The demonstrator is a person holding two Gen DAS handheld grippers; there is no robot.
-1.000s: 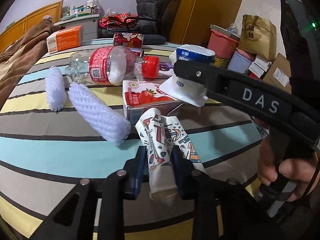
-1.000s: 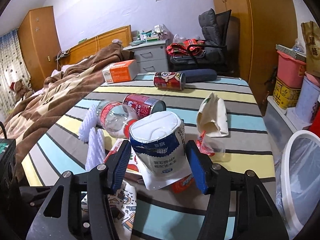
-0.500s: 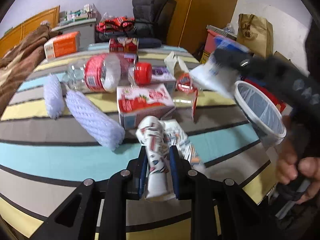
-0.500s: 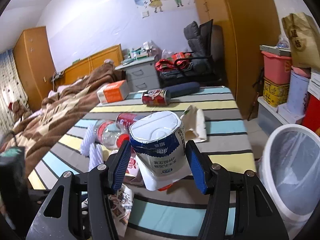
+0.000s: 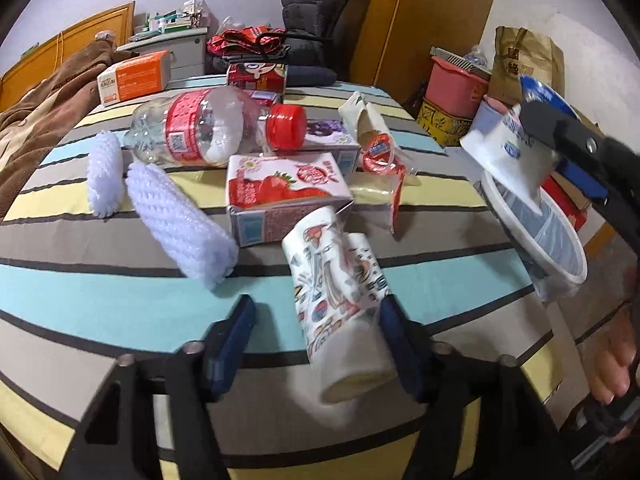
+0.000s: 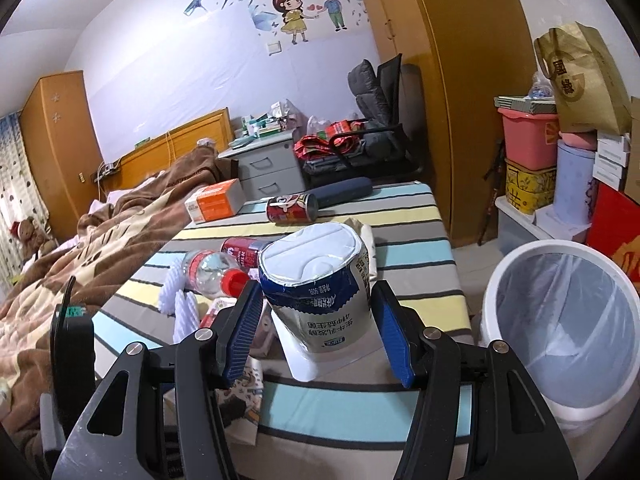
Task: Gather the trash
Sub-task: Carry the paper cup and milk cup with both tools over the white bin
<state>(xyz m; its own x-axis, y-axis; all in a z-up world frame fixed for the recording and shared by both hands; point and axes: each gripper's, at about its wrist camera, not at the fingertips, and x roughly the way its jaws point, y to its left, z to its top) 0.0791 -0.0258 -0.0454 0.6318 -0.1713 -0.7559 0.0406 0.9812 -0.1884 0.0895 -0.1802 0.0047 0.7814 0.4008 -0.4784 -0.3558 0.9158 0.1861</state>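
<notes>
My left gripper [image 5: 316, 344] is open over the striped table [image 5: 100, 304]; a patterned paper cup [image 5: 340, 304] lies between its fingers, loose, near the right pad. My right gripper [image 6: 316, 336] is shut on a blue-and-white yogurt tub [image 6: 320, 296], held in the air beside the white bin [image 6: 560, 320]. In the left wrist view the tub [image 5: 508, 152] hangs over the bin's rim [image 5: 560, 264]. More trash lies on the table: a strawberry milk carton [image 5: 280, 196], a clear bottle with red cap [image 5: 208, 128] and two white foam nets [image 5: 180, 224].
A red can [image 5: 258, 76], an orange box [image 5: 134, 80] and a crumpled paper bag [image 5: 364, 120] lie farther back. A brown blanket [image 6: 100, 248] covers the bed at the left. Storage boxes and a paper bag [image 6: 580, 80] stand behind the bin.
My left gripper has opened and let go of the patterned cup. My right gripper has carried the yogurt tub to the right, up to the bin.
</notes>
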